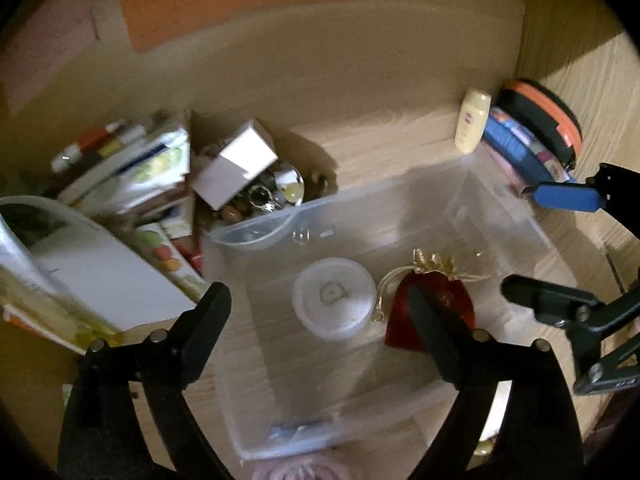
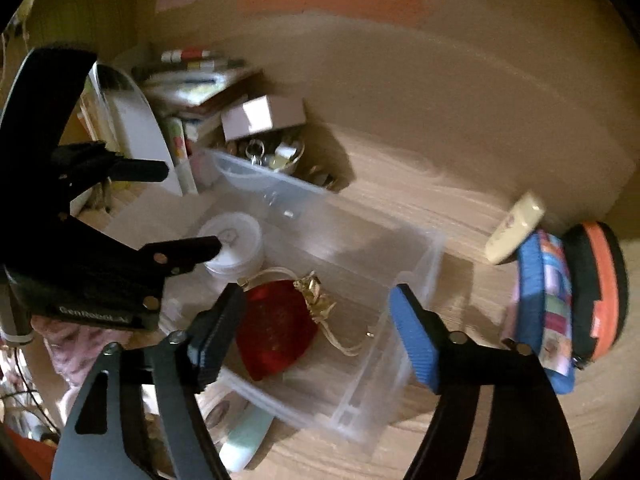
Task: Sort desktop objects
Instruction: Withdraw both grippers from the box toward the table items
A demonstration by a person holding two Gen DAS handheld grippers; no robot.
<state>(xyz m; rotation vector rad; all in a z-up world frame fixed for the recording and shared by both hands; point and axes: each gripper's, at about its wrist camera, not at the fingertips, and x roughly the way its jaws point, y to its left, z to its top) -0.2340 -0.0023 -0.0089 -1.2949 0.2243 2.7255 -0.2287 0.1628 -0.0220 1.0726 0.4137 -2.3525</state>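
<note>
A clear plastic bin [image 1: 360,200] [image 2: 420,264] stands on the wooden desk. Inside it lie a white round lidded jar [image 1: 332,296] [image 2: 236,240] and a red pouch [image 1: 452,300] [image 2: 276,328] with a gold drawstring. My left gripper [image 1: 315,292] [image 2: 188,208] hangs open above the jar, and its pads touch nothing. My right gripper [image 2: 318,294] [image 1: 536,244] is open over the pouch and the bin's right wall, holding nothing; one of its fingers carries a blue pad.
Books [image 1: 132,168], a white box [image 1: 236,164] and a dish of small trinkets [image 1: 280,192] crowd the back left. A yellow bottle [image 1: 472,124], a blue patterned pouch [image 1: 516,148] and an orange-black round case [image 1: 548,120] sit at the back right. A mint-white tube [image 2: 244,436] lies in front of the bin.
</note>
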